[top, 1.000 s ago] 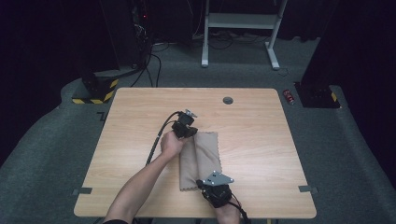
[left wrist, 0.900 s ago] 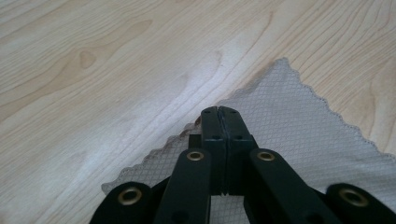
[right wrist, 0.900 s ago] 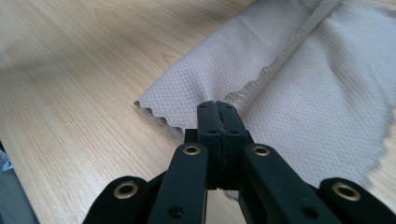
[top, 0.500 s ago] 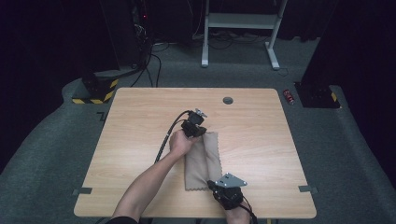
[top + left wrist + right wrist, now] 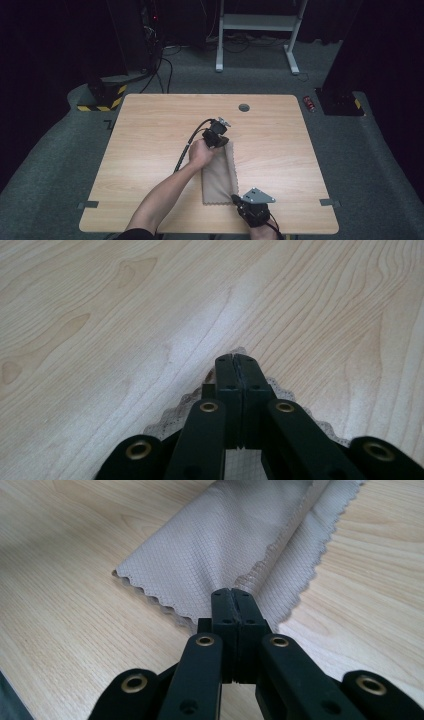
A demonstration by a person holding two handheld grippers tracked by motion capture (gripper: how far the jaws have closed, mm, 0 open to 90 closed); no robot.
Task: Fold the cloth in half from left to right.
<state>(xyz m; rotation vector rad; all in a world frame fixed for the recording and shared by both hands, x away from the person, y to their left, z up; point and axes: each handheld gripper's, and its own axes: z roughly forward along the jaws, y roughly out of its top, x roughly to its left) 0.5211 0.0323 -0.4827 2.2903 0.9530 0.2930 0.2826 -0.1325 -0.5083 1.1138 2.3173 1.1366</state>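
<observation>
Both hands shifted right with cloth (image 5: 219, 172); left tongs (image 5: 223, 145) pinch far edge, right tongs (image 5: 234, 199) near edge, forearm stretched across surface (image 5: 150, 130)

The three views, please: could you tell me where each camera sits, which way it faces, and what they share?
High view: fixed above the person's side, looking forward and down on the table; left forearm, left claw and right claw show.
Left gripper view: rides the left claw, looking along its shut jaws, which pinch the cloth edge.
Right gripper view: rides the right claw, looking along its shut jaws, which pinch the near edge of the folded cloth.
Shared: all three show the beige, scallop-edged cloth on the wooden table.
</observation>
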